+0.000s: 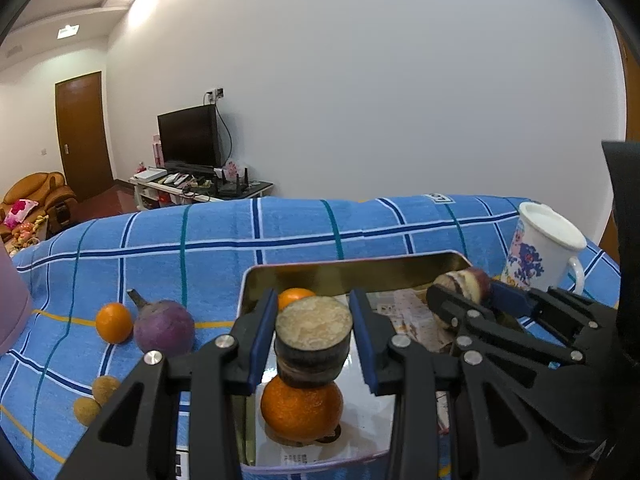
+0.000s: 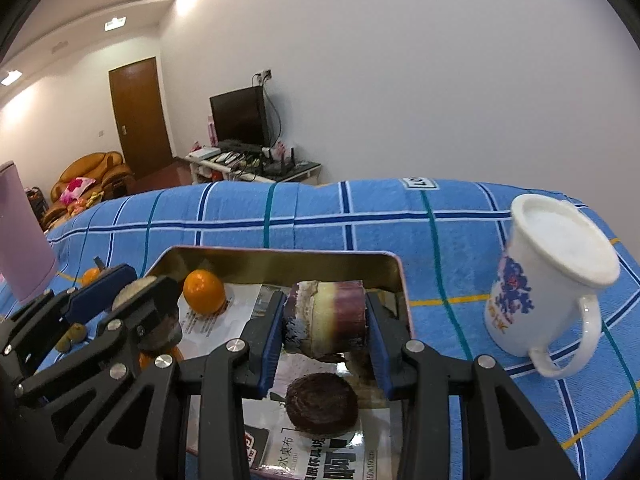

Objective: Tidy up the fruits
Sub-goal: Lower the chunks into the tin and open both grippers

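My left gripper (image 1: pixel 314 320) is shut on a short dark sugarcane piece (image 1: pixel 314 334), held upright with its pale cut end up, above an orange (image 1: pixel 302 408) lying in the gold metal tray (image 1: pixel 352 268). A second orange (image 1: pixel 294 298) sits at the tray's back. My right gripper (image 2: pixel 326 316) is shut on a purple-and-cream sugarcane piece (image 2: pixel 326 320), held sideways over the tray (image 2: pixel 280 258), above a dark brown round fruit (image 2: pixel 322 404). Each gripper shows at the edge of the other's view: the right gripper (image 1: pixel 472 292) and the left gripper (image 2: pixel 134 292).
On the blue checked cloth left of the tray lie an orange (image 1: pixel 114 322), a purple round fruit (image 1: pixel 164 332) and two small brown longans (image 1: pixel 96 398). A white printed mug (image 2: pixel 556 280) stands right of the tray, a pink cup (image 2: pixel 22 240) at far left.
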`<state>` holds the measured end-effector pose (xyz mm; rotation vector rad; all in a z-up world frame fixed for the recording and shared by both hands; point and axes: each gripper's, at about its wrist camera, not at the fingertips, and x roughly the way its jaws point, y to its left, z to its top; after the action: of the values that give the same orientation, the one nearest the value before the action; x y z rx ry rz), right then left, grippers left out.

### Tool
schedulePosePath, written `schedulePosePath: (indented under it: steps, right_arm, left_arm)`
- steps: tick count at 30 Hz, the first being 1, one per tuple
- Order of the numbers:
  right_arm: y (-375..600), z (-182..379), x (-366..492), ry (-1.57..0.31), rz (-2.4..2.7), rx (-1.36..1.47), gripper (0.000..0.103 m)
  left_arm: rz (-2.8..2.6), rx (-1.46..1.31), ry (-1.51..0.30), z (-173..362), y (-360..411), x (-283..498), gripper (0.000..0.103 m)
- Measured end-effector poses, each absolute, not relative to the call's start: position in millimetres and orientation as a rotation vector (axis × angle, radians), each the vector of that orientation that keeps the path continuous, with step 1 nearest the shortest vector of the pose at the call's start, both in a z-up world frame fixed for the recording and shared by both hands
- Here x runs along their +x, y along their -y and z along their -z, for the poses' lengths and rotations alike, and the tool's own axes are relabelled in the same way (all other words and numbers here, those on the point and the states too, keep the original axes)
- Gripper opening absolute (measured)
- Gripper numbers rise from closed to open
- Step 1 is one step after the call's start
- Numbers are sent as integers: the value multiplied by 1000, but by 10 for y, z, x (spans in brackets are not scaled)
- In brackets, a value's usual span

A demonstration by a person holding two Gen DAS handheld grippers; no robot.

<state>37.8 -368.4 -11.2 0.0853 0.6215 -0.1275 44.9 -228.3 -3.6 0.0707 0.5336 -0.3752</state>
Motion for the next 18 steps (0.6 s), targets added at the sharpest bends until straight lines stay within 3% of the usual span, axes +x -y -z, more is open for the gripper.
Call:
schedulePosePath:
  steps: [14,18]
  right_arm:
    - [3738,157,395,-626,30,147,41]
    - [3773,118,289,-577,61,162,47]
  left_arm:
    - [406,47,-534,48,2173,466,39]
    - [405,57,-530,46,2192,453,39]
